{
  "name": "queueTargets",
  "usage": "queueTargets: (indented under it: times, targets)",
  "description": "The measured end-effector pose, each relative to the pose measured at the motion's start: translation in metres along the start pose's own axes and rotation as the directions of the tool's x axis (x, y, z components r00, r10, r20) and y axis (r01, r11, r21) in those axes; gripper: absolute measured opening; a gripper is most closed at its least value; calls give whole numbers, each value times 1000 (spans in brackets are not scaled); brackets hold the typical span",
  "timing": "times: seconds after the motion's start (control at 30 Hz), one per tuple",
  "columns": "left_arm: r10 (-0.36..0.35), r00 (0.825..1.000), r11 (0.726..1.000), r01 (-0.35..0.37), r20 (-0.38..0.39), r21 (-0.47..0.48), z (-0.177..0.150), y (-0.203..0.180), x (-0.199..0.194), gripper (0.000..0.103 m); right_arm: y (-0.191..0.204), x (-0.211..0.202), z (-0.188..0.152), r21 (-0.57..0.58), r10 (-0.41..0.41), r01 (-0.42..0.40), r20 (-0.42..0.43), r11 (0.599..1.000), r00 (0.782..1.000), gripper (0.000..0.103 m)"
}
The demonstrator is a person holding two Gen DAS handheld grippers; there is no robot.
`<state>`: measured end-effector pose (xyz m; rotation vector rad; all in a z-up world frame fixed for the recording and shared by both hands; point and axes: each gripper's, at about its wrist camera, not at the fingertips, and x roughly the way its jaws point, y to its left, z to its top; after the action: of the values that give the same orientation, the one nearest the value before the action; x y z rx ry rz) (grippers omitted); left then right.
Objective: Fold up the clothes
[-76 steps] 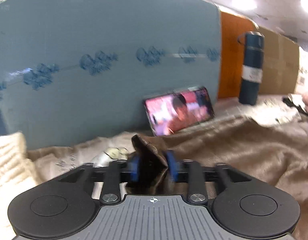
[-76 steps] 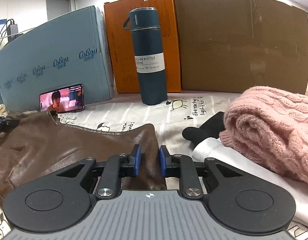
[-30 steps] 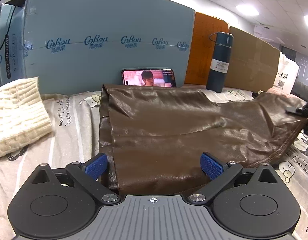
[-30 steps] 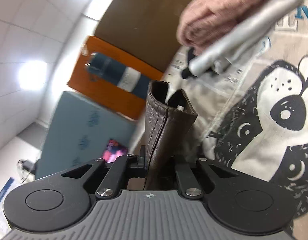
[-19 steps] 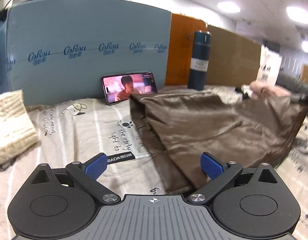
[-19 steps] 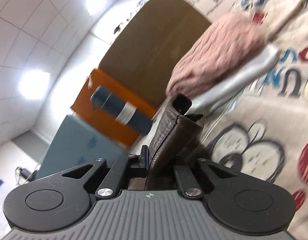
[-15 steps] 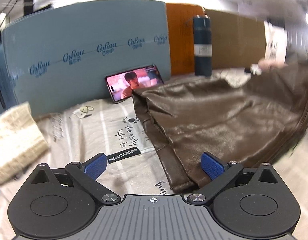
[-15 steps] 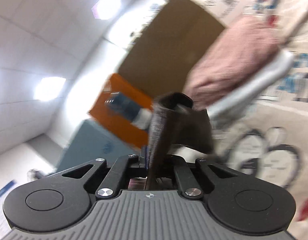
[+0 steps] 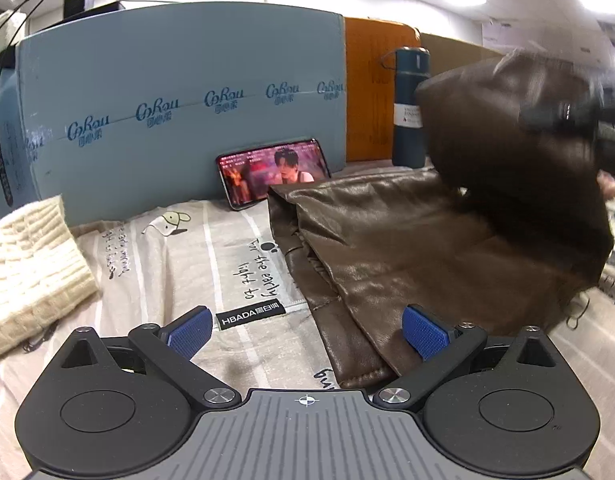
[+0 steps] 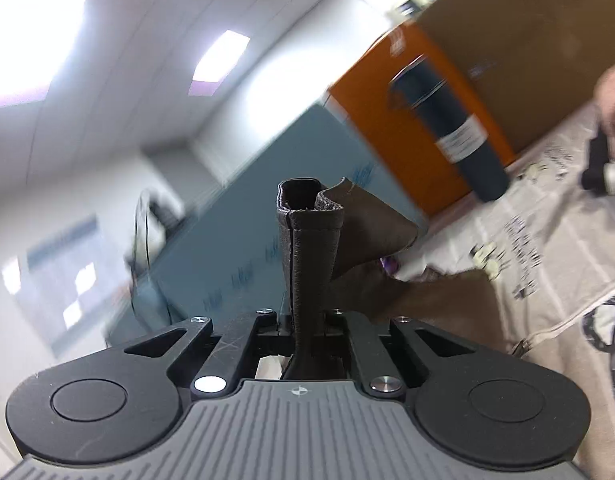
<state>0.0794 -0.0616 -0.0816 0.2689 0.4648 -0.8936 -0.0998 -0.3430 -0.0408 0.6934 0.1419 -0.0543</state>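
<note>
A brown leather garment [image 9: 391,248] lies on the printed sheet [image 9: 211,264], its left edge toward the phone. Its right part is lifted and curls over leftward above the flat part, blurred. My left gripper [image 9: 305,330] hovers open at the garment's near edge, blue pads apart, nothing between them. My right gripper [image 10: 307,320] is shut on a thick folded hem of the same brown leather garment [image 10: 311,248], which sticks up between the jaws. That gripper shows as a dark blur [image 9: 563,114] at the raised flap.
A phone [image 9: 273,172] playing video leans on a blue board [image 9: 179,112]. A dark blue flask [image 9: 407,108] stands before orange and brown cardboard. A cream knit [image 9: 27,256] lies at the left. A pink knit and a dark item [image 10: 599,156] sit at the right.
My right gripper has lifted the leather hem and swung it leftward over the flat part, rolling as it went. My left gripper, open, has hardly moved.
</note>
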Motion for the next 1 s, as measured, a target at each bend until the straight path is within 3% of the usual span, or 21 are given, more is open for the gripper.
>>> queueTargets:
  times: [0.17,0.2,0.27,0.33,0.43,0.53,0.63,0.73,0.8,0.9,1.0]
  targets:
    - [5,1000,998,-3,31,-61,1,9,-3,102,16,16,-36,-200,-46,13,-159,980,986,6]
    - [8,999,997,-5,39,-71,2,11,-3,102,18,17,-41,-232,-47,2,-187,973,981,11]
    - [20,998,996,-15,60,-91,3,14,-4,102,22,19,-49,-268,-29,-36,-234,963,972,24]
    - [40,996,993,-31,84,-112,4,17,-6,102,24,19,-55,-287,0,-82,-275,954,962,62]
    - [81,988,990,-64,135,-127,7,16,-12,102,27,16,-61,-293,41,-135,-306,947,951,81]
    - [71,980,991,-48,184,-128,12,10,-20,102,23,14,-60,-240,55,-138,-323,961,945,86]
    - [39,980,995,-21,197,-94,17,-4,-21,103,11,19,-60,-140,78,-143,-390,980,917,94]
    - [41,988,997,-31,147,-67,18,-14,-13,103,4,24,-60,-101,73,-126,-420,987,904,94]
    - [29,992,991,-13,119,-130,18,-8,-14,103,6,17,-53,-91,95,-144,-407,985,908,94]
    - [-39,997,940,60,69,-335,11,13,-21,103,3,-1,-36,-84,124,-161,-339,983,933,95]
    - [-164,986,834,146,14,-533,-4,28,-24,103,-11,-18,-15,-105,46,-73,-244,992,969,97]
